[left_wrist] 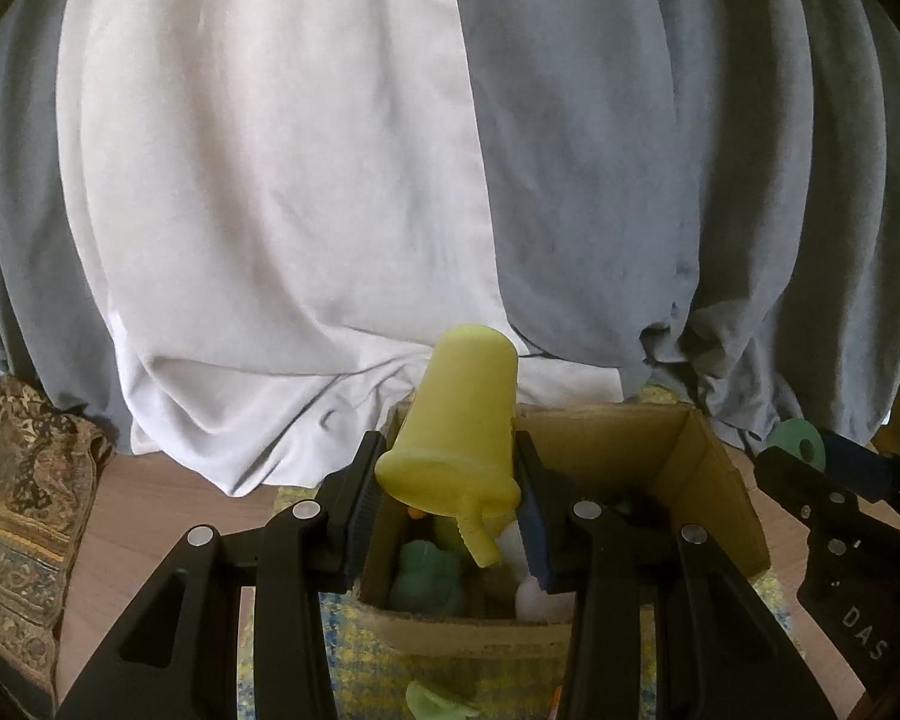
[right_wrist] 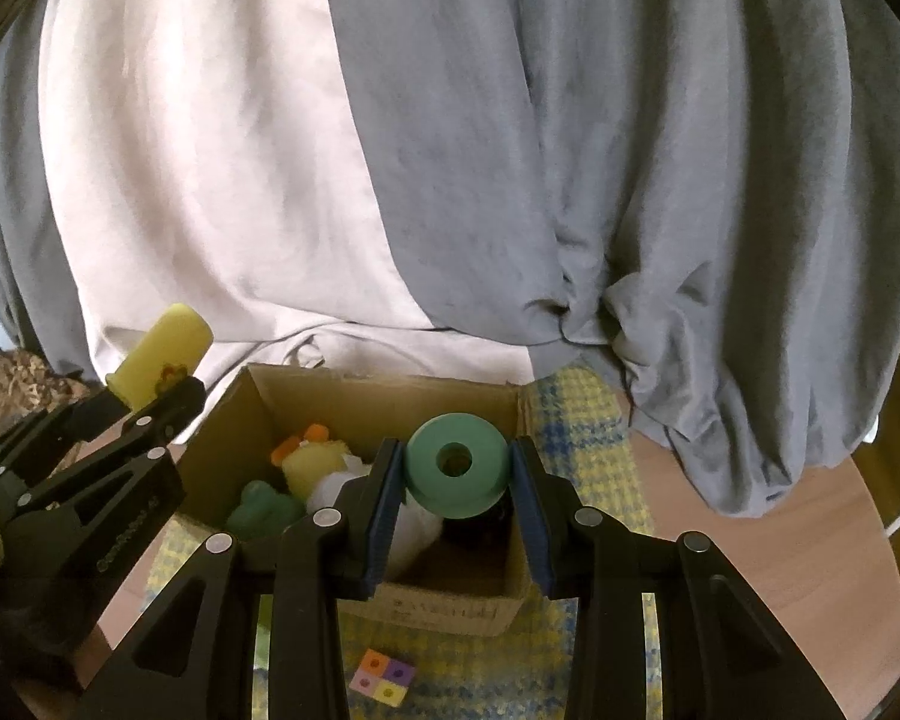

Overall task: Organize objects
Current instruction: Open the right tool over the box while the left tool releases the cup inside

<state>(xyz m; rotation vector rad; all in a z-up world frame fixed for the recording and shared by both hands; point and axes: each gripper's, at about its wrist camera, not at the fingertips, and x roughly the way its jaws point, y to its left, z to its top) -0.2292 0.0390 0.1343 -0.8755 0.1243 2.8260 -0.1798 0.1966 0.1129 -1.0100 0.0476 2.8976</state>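
Tools tilt downward over an open brown cardboard box (left_wrist: 714,480). The left tool (left_wrist: 450,486) clamps a smooth yellow plastic squeeze bottle (left_wrist: 462,414), nozzle toward the camera. The right tool (right_wrist: 456,480) grips a matte green ring (right_wrist: 456,465). Inside the box lie a green rubbery toy (right_wrist: 264,510) and a fuzzy yellow plush (right_wrist: 315,462).

Box (right_wrist: 354,408) on mat (right_wrist: 582,438), curtains (right_wrist: 450,150) behind. Toys in box. Bottle (left_wrist: 459,420) over box's left side, ring (right_wrist: 456,462) over right. Cube (right_wrist: 383,677) on mat before box.
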